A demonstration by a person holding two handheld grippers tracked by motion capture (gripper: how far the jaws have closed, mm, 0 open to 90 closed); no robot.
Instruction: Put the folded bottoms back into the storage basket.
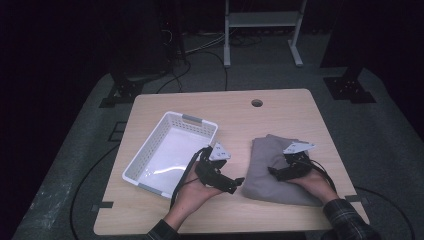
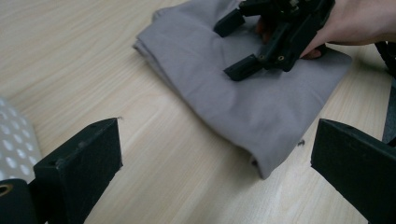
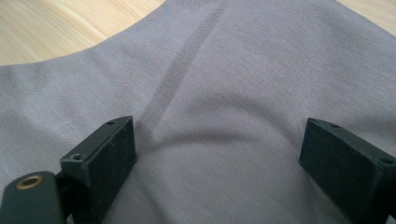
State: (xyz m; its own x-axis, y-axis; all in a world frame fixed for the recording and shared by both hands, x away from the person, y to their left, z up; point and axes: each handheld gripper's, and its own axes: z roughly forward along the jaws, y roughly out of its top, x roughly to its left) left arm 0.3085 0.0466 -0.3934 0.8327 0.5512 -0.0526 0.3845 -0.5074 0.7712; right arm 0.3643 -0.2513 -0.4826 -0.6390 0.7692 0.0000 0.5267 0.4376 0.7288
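A folded grey cloth point(image 1: 280, 172) lies on the right half of the wooden table point(image 1: 225, 107). My right gripper point(image 1: 275, 173) rests over the cloth's middle, jaws open and pointing left. In the right gripper view the cloth point(image 3: 224, 84) spreads under the open right gripper point(image 3: 217, 135), with a soft crease between the jaws. My left gripper point(image 1: 236, 184) hovers just left of the cloth's near corner, pointing at it. The left gripper view has the open left gripper point(image 2: 215, 140) above bare wood, the cloth point(image 2: 219, 98) ahead, and the right gripper point(image 2: 233, 46) on top of it.
A white perforated basket point(image 1: 192, 120) stands empty on the table's left half, right beside my left hand; its wall point(image 2: 9, 135) edges the left gripper view. A cable hole point(image 1: 257, 103) sits near the far edge. A metal frame point(image 1: 262, 20) stands on the floor behind.
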